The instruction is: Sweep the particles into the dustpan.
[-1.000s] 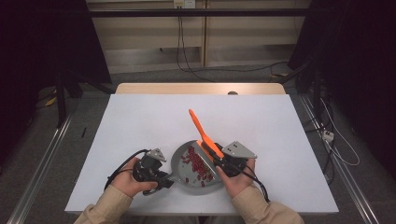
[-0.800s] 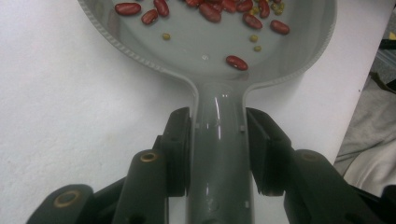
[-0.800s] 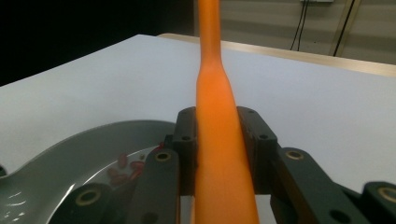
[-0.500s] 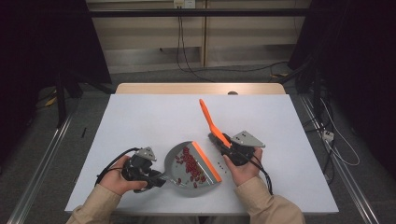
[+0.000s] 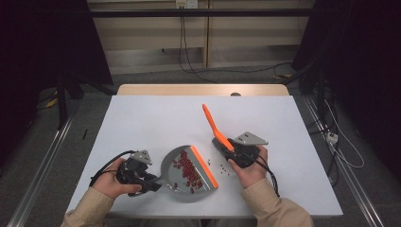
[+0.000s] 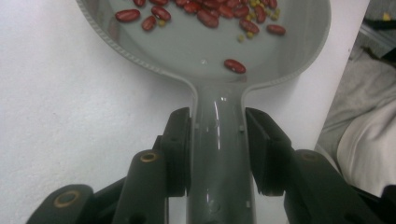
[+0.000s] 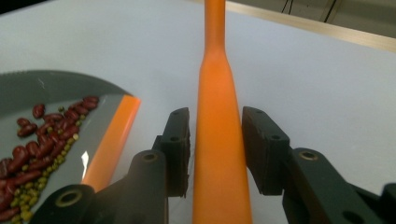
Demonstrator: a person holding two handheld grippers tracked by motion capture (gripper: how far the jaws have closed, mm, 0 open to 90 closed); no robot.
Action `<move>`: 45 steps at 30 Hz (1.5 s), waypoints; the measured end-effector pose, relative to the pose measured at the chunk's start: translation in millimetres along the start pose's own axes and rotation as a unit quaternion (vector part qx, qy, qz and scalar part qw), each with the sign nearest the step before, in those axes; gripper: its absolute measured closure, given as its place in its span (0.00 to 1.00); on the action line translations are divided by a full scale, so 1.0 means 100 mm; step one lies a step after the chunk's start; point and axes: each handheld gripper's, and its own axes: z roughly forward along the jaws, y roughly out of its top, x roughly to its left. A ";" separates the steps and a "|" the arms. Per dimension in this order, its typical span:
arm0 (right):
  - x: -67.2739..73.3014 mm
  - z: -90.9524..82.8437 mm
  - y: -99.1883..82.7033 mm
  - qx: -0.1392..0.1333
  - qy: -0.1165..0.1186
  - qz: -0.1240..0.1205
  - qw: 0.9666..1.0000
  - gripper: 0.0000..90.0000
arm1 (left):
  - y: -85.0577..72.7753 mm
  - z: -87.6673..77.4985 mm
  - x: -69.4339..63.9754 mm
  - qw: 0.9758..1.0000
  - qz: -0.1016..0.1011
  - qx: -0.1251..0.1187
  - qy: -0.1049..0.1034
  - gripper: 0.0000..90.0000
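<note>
A grey dustpan (image 5: 168,166) with an orange lip (image 5: 204,165) rests on the white table and holds several red beans (image 5: 189,170). My left gripper (image 5: 153,182) is shut on its handle; in the left gripper view both pads press the grey handle (image 6: 218,135), left gripper (image 6: 218,149). An orange brush (image 5: 212,123) lies to the right of the pan, its handle pointing away. My right gripper (image 5: 227,146) has just been opening its jaws. The right gripper (image 7: 215,149) has the orange handle (image 7: 217,93) between its pads, with slim gaps on both sides.
A few loose beans (image 5: 222,168) lie on the table (image 5: 142,118) between the pan's lip and my right hand. The table's near edge runs just under both forearms. Cables trail over the floor behind and to the right.
The brush has left the pan and swung to its right. The pan has slid left and toward the near edge. The right jaws now stand slightly off the handle.
</note>
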 end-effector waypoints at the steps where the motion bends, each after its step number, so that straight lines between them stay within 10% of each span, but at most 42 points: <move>1: -0.01 0.00 0.01 0.006 -0.002 -0.003 1.000 0.71 | 0.00 0.01 0.00 1.000 0.001 0.002 -0.001 0.70; 7: 0.00 -0.04 -0.02 0.037 -0.004 -0.022 0.999 0.79 | 0.02 0.10 -0.05 1.000 0.012 0.016 -0.003 0.70; 18: 0.26 -0.20 -0.21 0.005 0.008 -0.006 1.000 0.79 | 0.14 0.20 -0.15 0.999 0.022 0.023 -0.015 0.70; 32: 0.49 -0.16 -0.15 -0.058 0.038 0.018 0.997 0.79 | 0.23 0.29 -0.20 1.000 -0.025 0.008 -0.006 0.70; 45: 0.01 -0.09 -0.16 -0.048 -0.017 0.033 0.998 0.79 | 0.16 0.13 -0.07 1.000 -0.011 0.004 -0.007 0.70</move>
